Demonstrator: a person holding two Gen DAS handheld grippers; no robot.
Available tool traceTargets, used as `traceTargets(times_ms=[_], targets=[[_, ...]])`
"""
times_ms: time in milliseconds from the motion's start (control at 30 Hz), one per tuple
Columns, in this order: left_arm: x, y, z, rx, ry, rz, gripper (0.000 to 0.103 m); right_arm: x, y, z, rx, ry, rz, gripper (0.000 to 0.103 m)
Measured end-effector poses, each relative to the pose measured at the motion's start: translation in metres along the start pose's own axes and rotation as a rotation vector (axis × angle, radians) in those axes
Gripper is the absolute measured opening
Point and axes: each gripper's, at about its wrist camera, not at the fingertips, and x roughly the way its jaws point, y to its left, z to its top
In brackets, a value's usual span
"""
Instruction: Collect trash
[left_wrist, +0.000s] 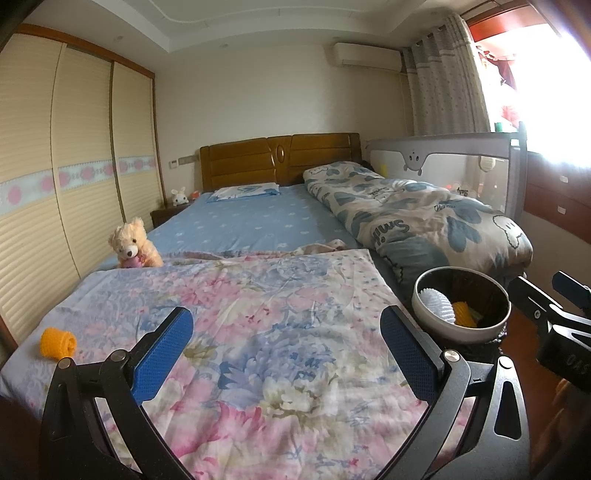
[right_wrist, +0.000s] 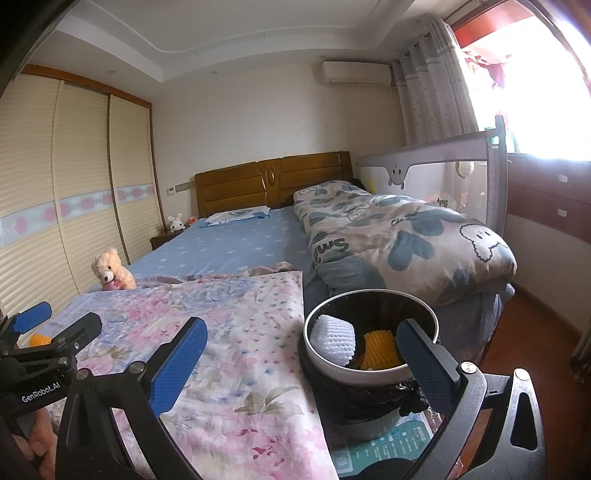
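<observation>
Left claw (left_wrist: 286, 354) hovering wide open over floral quilt (left_wrist: 258, 332), gripping nothing. Right claw (right_wrist: 303, 362) also spread wide and empty, its right finger (right_wrist: 424, 365) overlapping the rim of the trash bin (right_wrist: 369, 295); contact not resolvable. Sitting on the quilt's left side, well apart from both claws: orange foam net (left_wrist: 58, 343), loose. Already lying inside the bin: white foam net (right_wrist: 332, 334) against the left wall, second orange foam net (right_wrist: 380, 349) just beside it. Bin lined with black bag (right_wrist: 354, 395), standing at the quilt's right edge by the foot of the bed (left_wrist: 240, 221). Teddy bear (left_wrist: 133, 243) sitting at the quilt's far left corner. Rolled duvet (right_wrist: 399, 236) lying along the bed's right side.
</observation>
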Motion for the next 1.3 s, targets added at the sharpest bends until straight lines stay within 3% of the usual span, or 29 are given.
traceTargets(times_ms=[1300], targets=[[0.0027,-0.0005,-0.0052,-0.005,0.011,0.002,0.103,0.0006,0.0044,0.0013,-0.001,0.003,0.003,0.103]])
